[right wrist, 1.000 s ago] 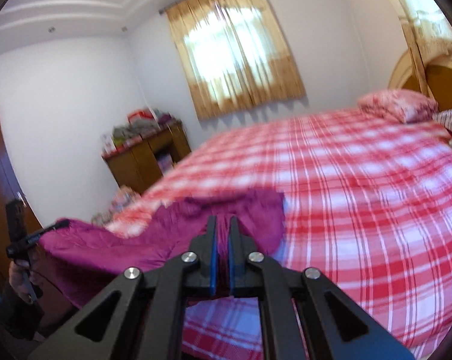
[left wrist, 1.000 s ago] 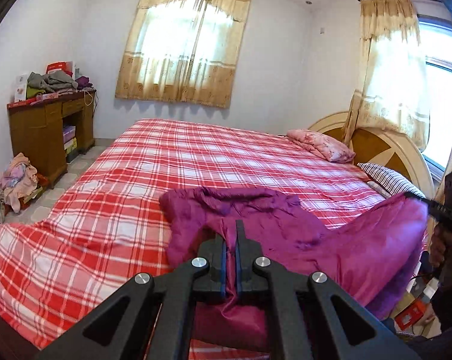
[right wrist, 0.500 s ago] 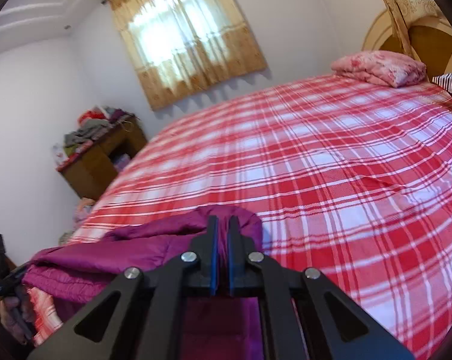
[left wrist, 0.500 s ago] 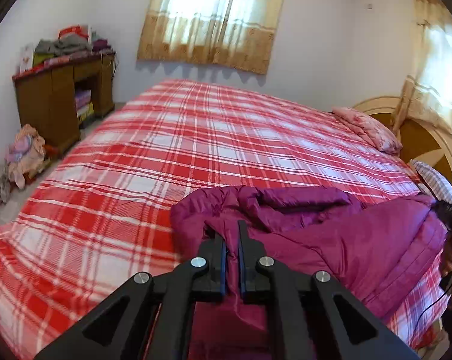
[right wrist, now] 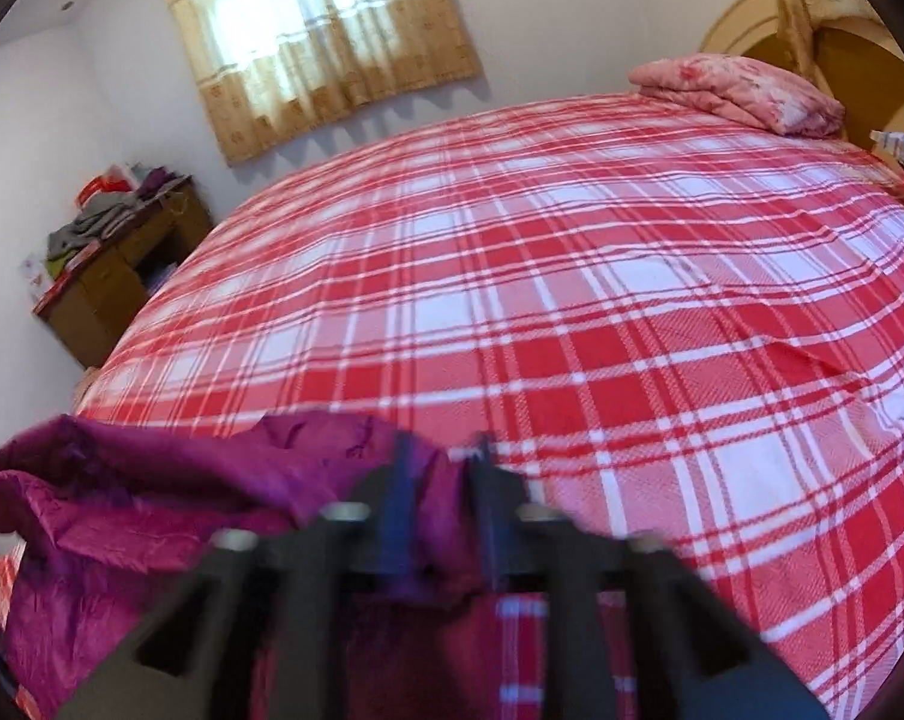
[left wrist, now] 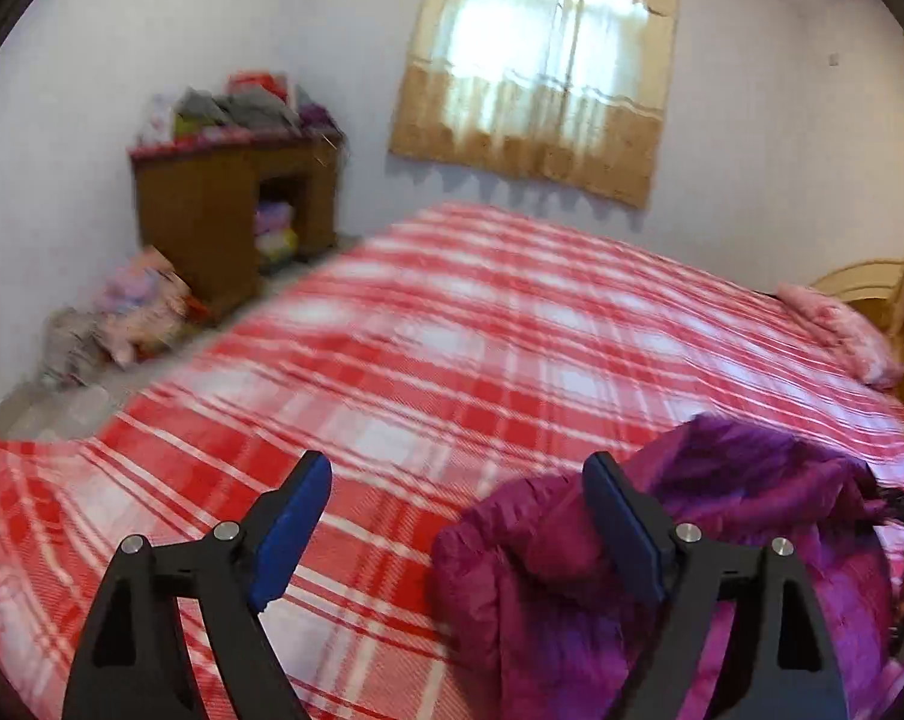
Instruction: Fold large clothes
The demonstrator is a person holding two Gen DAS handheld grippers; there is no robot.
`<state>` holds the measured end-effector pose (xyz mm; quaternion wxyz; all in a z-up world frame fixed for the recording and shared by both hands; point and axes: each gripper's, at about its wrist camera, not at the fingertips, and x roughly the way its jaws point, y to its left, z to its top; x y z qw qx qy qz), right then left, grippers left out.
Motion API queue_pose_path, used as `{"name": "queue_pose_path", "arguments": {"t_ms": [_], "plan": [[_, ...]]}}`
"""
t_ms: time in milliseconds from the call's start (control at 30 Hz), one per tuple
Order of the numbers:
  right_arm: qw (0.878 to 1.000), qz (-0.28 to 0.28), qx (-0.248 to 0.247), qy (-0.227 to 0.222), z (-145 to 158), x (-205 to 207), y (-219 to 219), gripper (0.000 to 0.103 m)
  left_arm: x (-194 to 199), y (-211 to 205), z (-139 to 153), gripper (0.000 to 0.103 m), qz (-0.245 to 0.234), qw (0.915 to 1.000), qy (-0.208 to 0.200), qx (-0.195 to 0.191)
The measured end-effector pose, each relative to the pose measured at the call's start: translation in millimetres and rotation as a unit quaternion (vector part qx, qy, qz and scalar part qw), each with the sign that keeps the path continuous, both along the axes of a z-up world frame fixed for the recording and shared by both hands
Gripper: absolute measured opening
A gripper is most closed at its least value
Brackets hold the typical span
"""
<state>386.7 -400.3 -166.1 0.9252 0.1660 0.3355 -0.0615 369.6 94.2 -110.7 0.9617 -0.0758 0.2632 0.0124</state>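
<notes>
Lying bunched at the near edge of the bed, the coat is only partly folded and more folds are likely needed, while the left gripper is spread wide and empty and the right gripper is blurred, so its grip cannot be told.

The left tool, clamped on the jacket half a second ago, now stands wide open over the bed, with the jacket dropped beside its right finger. The right tool has parted slightly; jacket fabric remains between its blurred fingers.
</notes>
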Motion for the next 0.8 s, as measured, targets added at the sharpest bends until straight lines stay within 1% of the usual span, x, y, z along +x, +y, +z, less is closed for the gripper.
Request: {"name": "queue_pose_path", "arguments": {"t_ms": [33, 67, 100, 133, 167, 200, 233, 267, 300, 367, 400, 433, 467, 533, 600, 667, 700, 767, 800], "plan": [[1.000, -0.011, 0.008, -0.014, 5.8, -3.0, -3.8, 0.067, -3.2, -3.0, 5.6, 0.086, 0.027, 0.9994, -0.008, 0.018], [0.999, -0.019, 0.013, -0.024, 11.0, -3.8, -6.4, 0.067, -6.6, -5.7, 12.5, 0.086, 0.061, 0.9972, -0.016, 0.040], [0.999, -0.028, 0.011, -0.031, 18.9, -8.0, -7.7, 0.067, -10.5, -7.0, 19.4, 0.086, 0.100, 0.9929, -0.026, 0.059], [0.999, -0.035, 0.005, -0.038, 28.4, -13.7, -6.6, 0.067, -13.0, -7.0, 24.0, 0.086, 0.126, 0.9891, -0.034, 0.069], [0.998, -0.036, 0.002, -0.044, 34.3, -17.0, -3.9, 0.067, -21.2, -12.1, 32.7, 0.086, 0.143, 0.9852, -0.058, 0.074], [0.998, -0.033, -0.003, -0.051, 42.0, -22.1, 2.6, 0.067, -26.0, -20.2, 36.5, 0.086, 0.131, 0.9859, -0.074, 0.073], [0.998, -0.027, -0.009, -0.055, 48.2, -26.6, 10.8, 0.067, -28.6, -27.4, 38.6, 0.087, 0.115, 0.9870, -0.082, 0.075], [0.998, -0.016, -0.019, -0.057, 53.6, -30.5, 23.9, 0.067, -32.0, -46.5, 41.1, 0.088, 0.093, 0.9879, -0.086, 0.090], [0.998, -0.001, -0.026, -0.061, 57.0, -33.1, 39.2, 0.067, -33.2, -62.1, 41.1, 0.090, 0.073, 0.9885, -0.085, 0.102], [0.997, 0.036, -0.042, -0.063, 58.2, -36.1, 75.5, 0.066, -30.6, -95.8, 36.6, 0.091, 0.026, 0.9887, -0.077, 0.126], [0.995, 0.063, -0.053, -0.056, 54.6, -33.1, 96.1, 0.064, -28.1, -114.9, 31.6, 0.091, 0.004, 0.9871, -0.073, 0.143], [0.993, 0.088, -0.061, -0.049, 50.1, -29.9, 114.0, 0.060, -25.4, -128.9, 26.7, 0.091, -0.010, 0.9849, -0.071, 0.157], [0.991, 0.107, -0.069, -0.043, 43.8, -26.2, 130.4, 0.058, -20.4, -140.7, 20.0, 0.091, -0.020, 0.9834, -0.067, 0.168], [0.988, 0.125, -0.085, -0.022, 25.7, -13.5, 152.5, 0.058, -8.4, -154.2, 9.2, 0.091, -0.026, 0.9833, -0.045, 0.174], [0.987, 0.134, -0.091, -0.005, 8.9, -2.9, 159.3, 0.057, 8.1, -158.7, -8.0, 0.091, -0.023, 0.9832, -0.022, 0.180], [0.986, 0.130, -0.100, 0.006, -7.0, 5.7, 158.4, 0.057, 32.6, -158.0, -32.2, 0.091, -0.007, 0.9799, 0.016, 0.199], [0.987, 0.128, -0.096, 0.013, -15.4, 10.5, 155.8, 0.057, 40.9, -158.5, -42.3, 0.091, 0.000, 0.9791, 0.029, 0.201], [0.989, 0.124, -0.079, 0.024, -28.2, 18.0, 148.4, 0.056, 60.0, -150.0, -68.4, 0.091, 0.005, 0.9780, 0.072, 0.196], [0.990, 0.119, -0.074, 0.027, -32.1, 19.0, 144.9, 0.056, 67.4, -143.9, -79.7, 0.091, 0.004, 0.9800, 0.091, 0.177]]}}
